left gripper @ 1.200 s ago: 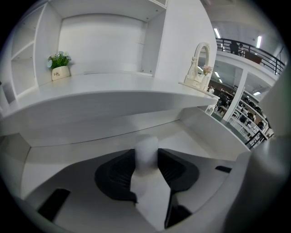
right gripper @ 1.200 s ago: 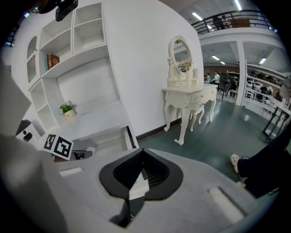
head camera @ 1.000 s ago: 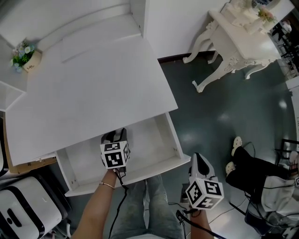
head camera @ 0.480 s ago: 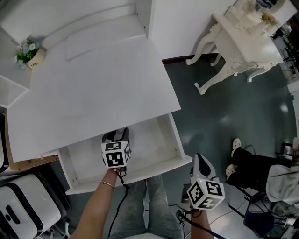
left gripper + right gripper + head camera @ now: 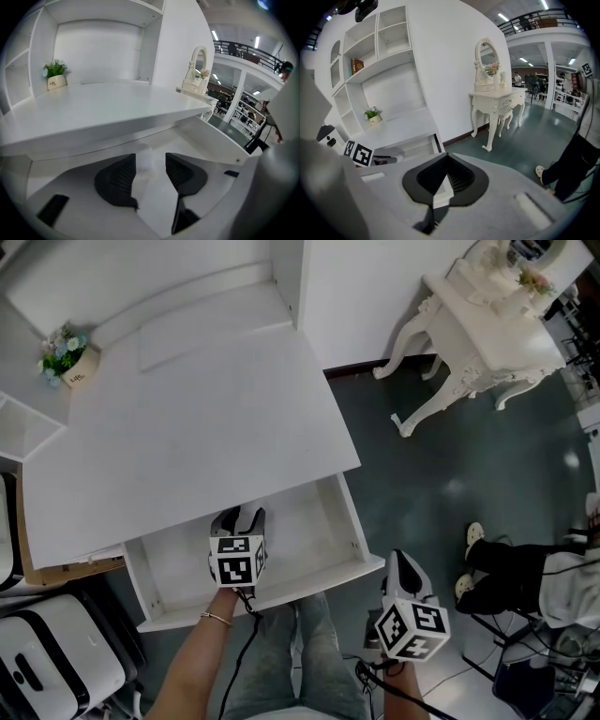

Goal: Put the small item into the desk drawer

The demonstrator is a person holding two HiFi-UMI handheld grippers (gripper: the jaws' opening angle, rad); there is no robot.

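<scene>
The white desk drawer (image 5: pixel 349 519) stands pulled out under the desktop (image 5: pixel 187 437). My left gripper (image 5: pixel 242 519) reaches into it, its marker cube just above the front edge. In the left gripper view the left gripper (image 5: pixel 150 168) is open. A small pale item (image 5: pixel 143 158) lies on the drawer floor (image 5: pixel 159 206) between the dark pads (image 5: pixel 117 180), and they do not press on it. My right gripper (image 5: pixel 398 563) hangs to the right of the drawer front, over the floor. In its own view the right gripper (image 5: pixel 446 177) is shut and holds nothing.
A small potted plant (image 5: pixel 70 354) sits at the desk's back left. An ornate white dressing table (image 5: pixel 487 320) stands at the far right on the dark floor. A person's legs in pale slippers (image 5: pixel 473 540) are at the right. A white case (image 5: pixel 47 667) lies at lower left.
The left gripper's jaws have spread apart inside the drawer and let go of the small item. The right gripper has stayed where it was.
</scene>
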